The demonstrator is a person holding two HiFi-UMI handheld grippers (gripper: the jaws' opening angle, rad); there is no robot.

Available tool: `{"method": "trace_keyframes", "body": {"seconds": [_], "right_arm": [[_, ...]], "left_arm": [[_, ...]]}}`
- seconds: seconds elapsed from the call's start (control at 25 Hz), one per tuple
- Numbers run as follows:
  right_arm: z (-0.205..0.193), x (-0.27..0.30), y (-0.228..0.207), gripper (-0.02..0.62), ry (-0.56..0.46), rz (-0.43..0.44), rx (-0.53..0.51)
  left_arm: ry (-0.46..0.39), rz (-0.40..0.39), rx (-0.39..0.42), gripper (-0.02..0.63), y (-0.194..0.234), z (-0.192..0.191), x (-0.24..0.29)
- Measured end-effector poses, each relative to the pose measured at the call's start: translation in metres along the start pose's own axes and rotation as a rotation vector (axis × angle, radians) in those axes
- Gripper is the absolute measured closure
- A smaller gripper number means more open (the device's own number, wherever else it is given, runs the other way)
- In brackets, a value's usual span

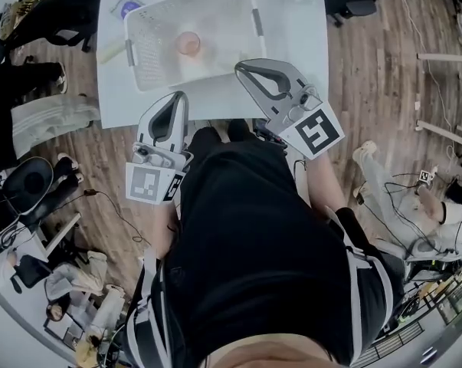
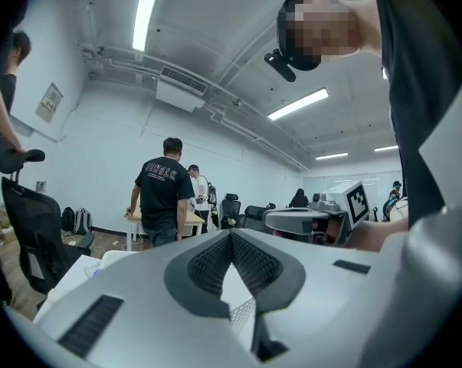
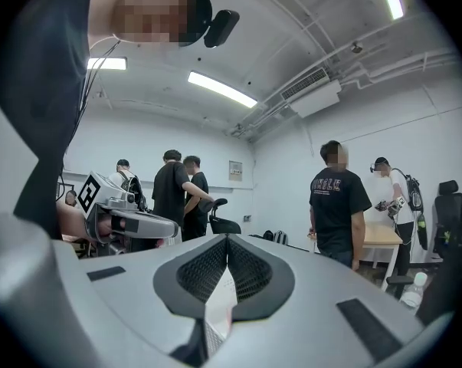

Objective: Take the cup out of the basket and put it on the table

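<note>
small pink cup (image 1: 188, 43) mid white mesh plastic basket (image 1: 146, 52) | right gripper (image 1: 242, 68) at basket's near corner, nearer, pressed together, empty | left gripper (image 1: 180, 96) short of basket, likewise closed

Place: an open office or lab room is serving as a shared workspace
Ceiling: strip lights (image 2: 146, 10) are glowing beside bare pipes (image 2: 250, 129) and an air-conditioning unit (image 2: 181, 90)
Floor: wood planks (image 1: 368, 75) are running wall to wall, with backpacks (image 2: 75, 221) leaning at the wall
Furniture: black office chairs (image 2: 31, 228) are standing near a white table (image 1: 292, 37) and a wooden desk (image 3: 384, 236)
People: several people (image 2: 163, 194) are standing about and working
</note>
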State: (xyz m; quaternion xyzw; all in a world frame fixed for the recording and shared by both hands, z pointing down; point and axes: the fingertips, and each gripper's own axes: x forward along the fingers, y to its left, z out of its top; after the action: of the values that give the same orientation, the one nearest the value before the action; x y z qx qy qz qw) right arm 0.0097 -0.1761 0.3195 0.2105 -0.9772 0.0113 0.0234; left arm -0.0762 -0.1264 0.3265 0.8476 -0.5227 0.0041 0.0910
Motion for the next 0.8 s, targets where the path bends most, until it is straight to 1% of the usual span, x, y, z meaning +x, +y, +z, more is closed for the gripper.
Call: {"method": "trace_keyframes", "body": {"seconds": [0.08, 0.36, 0.6, 0.8], "right_arm": [[-0.001, 0.008, 0.005, 0.575, 0.016, 0.007, -0.007], [-0.017, 0.037, 0.016, 0.575, 0.074, 0.032, -0.053], [-0.034, 0.066, 0.008, 0.575, 0.144, 0.043, -0.091], [-0.050, 0.095, -0.007, 0.575, 0.228, 0.020, -0.186]], "left_arm": [[0.006, -0.010, 0.005, 0.586, 0.005, 0.001, -0.002], [0.024, -0.082, 0.021, 0.586, 0.020, -0.002, 0.002], [0.022, -0.090, 0.035, 0.586, 0.030, -0.002, 0.003], [0.020, -0.102, 0.040, 0.586, 0.036, -0.004, -0.003]]}}
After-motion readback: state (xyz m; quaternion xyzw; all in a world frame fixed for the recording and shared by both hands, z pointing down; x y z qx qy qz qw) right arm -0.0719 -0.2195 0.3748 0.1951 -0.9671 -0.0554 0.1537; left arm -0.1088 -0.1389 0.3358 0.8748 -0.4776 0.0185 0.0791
